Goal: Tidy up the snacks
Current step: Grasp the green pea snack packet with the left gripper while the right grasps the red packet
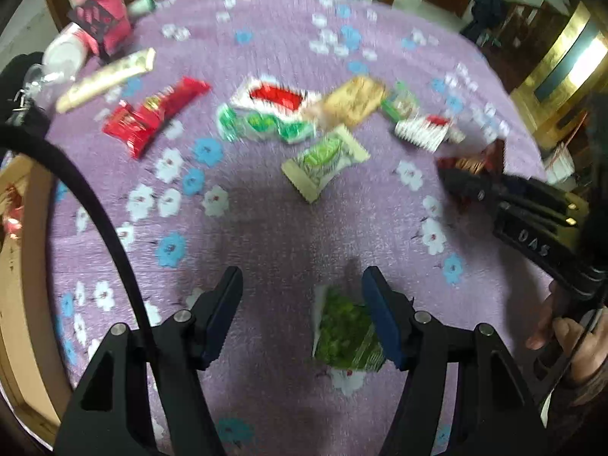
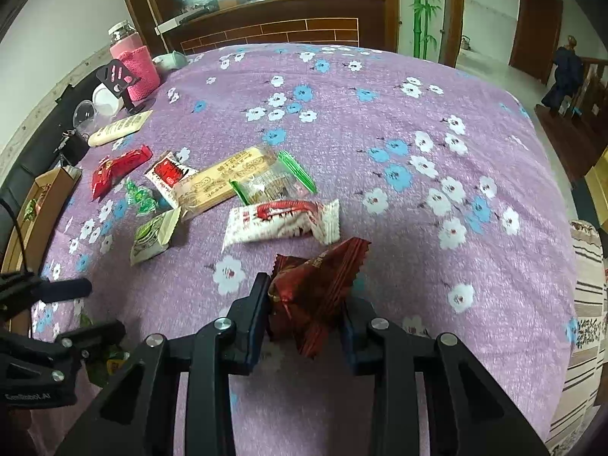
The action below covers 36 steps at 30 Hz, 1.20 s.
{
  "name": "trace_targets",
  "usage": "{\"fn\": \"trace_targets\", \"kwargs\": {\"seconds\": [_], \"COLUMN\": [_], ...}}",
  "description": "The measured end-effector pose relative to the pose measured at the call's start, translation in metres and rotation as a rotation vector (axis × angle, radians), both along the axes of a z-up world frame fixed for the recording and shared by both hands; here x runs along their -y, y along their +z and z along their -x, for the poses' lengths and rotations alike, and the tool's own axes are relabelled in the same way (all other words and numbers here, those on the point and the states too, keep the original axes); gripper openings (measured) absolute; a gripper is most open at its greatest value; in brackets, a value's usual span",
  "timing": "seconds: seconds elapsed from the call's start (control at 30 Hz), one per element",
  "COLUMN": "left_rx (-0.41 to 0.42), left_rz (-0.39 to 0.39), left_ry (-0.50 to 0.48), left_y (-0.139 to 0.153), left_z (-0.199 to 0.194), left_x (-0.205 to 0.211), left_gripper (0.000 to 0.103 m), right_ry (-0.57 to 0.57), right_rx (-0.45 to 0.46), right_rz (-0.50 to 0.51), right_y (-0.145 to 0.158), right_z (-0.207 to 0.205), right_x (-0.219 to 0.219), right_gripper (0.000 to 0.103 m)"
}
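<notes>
Crinkled dark-red foil snack packet point(image 2: 319, 288) clamped between right gripper point(image 2: 304, 304) fingers, left gripper point(image 1: 302, 296) spread wide, green leafy-print sachet point(image 1: 344, 332) beside its right finger, partly hidden, view blurred

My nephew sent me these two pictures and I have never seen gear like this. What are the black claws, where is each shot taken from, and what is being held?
No robot: a person holds a hand-operated gripper in each hand, each carrying a camera looking along its jaws. One picture comes from the left gripper, jaws open above a green snack packet. The other comes from the right gripper, jaws shut on a dark red wrapped snack. More packets, including a white and red packet, lie on the purple flowered cloth.
</notes>
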<state>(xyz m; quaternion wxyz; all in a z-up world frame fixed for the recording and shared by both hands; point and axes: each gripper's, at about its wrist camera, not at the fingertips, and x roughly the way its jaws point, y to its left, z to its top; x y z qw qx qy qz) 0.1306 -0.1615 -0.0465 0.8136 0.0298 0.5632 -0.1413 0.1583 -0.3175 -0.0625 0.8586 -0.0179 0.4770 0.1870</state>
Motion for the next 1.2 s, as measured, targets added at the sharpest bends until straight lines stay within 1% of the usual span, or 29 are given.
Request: {"fn": "trace_targets", "kwargs": {"seconds": [0.07,0.1,0.13,0.17,0.23,0.33,0.4,0.43,0.53,0.6,0.67,0.7,0.73,0.77,0.8,0.83,0.87,0.93,1.03,1.1,1.2], "left_rx": [0.015,0.019,0.029,0.036,0.044,0.031,0.079,0.094,0.131,0.116,0.080,0.058,0.030,0.024,0.030,0.053,0.062,0.054,0.029,-0.028,-0.040], "left_rz": [0.022,0.030,0.008,-0.008,-0.025,-0.006,0.009,-0.003,-0.041,-0.029,-0.008,0.013,0.052,0.065,0.052,0.020,0.019,0.009,-0.005,0.015,0.001], "left_ry": [0.001,-0.006,-0.008,-0.012,0.001,0.034,0.018,0.011,0.004,0.020,0.021,0.009,-0.017,-0.042,-0.066,-0.088,-0.110,-0.114,-0.113,-0.109,-0.082], "left_y": [0.007,0.008,0.008,0.007,0.006,0.004,0.013,0.015,0.018,0.016,0.013,0.011,0.010,0.011,0.011,0.012,0.012,0.011,0.007,-0.002,-0.012], "left_z": [0.009,0.012,0.017,0.018,0.018,0.019,0.029,0.032,0.037,0.036,0.033,0.033,0.034,0.035,0.036,0.036,0.035,0.029,0.021,0.015,0.008], "left_x": [-0.004,-0.004,-0.003,-0.001,0.000,-0.006,-0.009,-0.010,-0.013,-0.017,-0.017,-0.016,-0.014,-0.010,-0.005,0.001,0.004,0.009,0.013,0.013,0.010], "left_gripper": [0.066,0.068,0.073,0.075,0.075,0.075,0.077,0.080,0.080,0.082,0.083,0.083,0.083,0.083,0.083,0.083,0.083,0.083,0.083,0.083,0.083], "right_ry": [0.003,0.005,0.006,0.008,0.009,0.010,0.013,0.015,0.016,0.017,0.018,0.018,0.017,0.017,0.020,0.021,0.020,0.020,0.022,0.023,0.025], "right_rx": [0.003,-0.003,-0.006,-0.007,-0.014,-0.016,-0.018,-0.020,-0.024,-0.025,-0.026,-0.027,-0.030,-0.031,-0.031,-0.031,-0.033,-0.035,-0.039,-0.042,-0.039], "right_rz": [-0.008,-0.012,-0.014,-0.014,-0.013,-0.018,-0.020,-0.020,-0.027,-0.029,-0.030,-0.031,-0.035,-0.037,-0.037,-0.038,-0.039,-0.041,-0.045,-0.049,-0.048], "right_y": [0.001,0.001,0.001,0.000,-0.002,-0.002,-0.001,-0.002,-0.002,-0.002,-0.002,-0.002,-0.002,-0.002,-0.002,-0.002,-0.002,-0.002,-0.002,-0.002,-0.002], "right_z": [0.004,0.006,0.006,0.008,0.008,0.010,0.011,0.011,0.011,0.011,0.010,0.010,0.010,0.010,0.010,0.010,0.010,0.010,0.010,0.009,0.009], "right_x": [0.002,0.003,0.003,0.004,0.004,0.004,0.004,0.004,0.005,0.005,0.004,0.004,0.005,0.005,0.004,0.004,0.004,0.005,0.005,0.006,0.005], "right_gripper": [0.033,0.033,0.033,0.033,0.033,0.033,0.033,0.033,0.033,0.034,0.034,0.034,0.034,0.034,0.034,0.034,0.034,0.034,0.034,0.034,0.034]}}
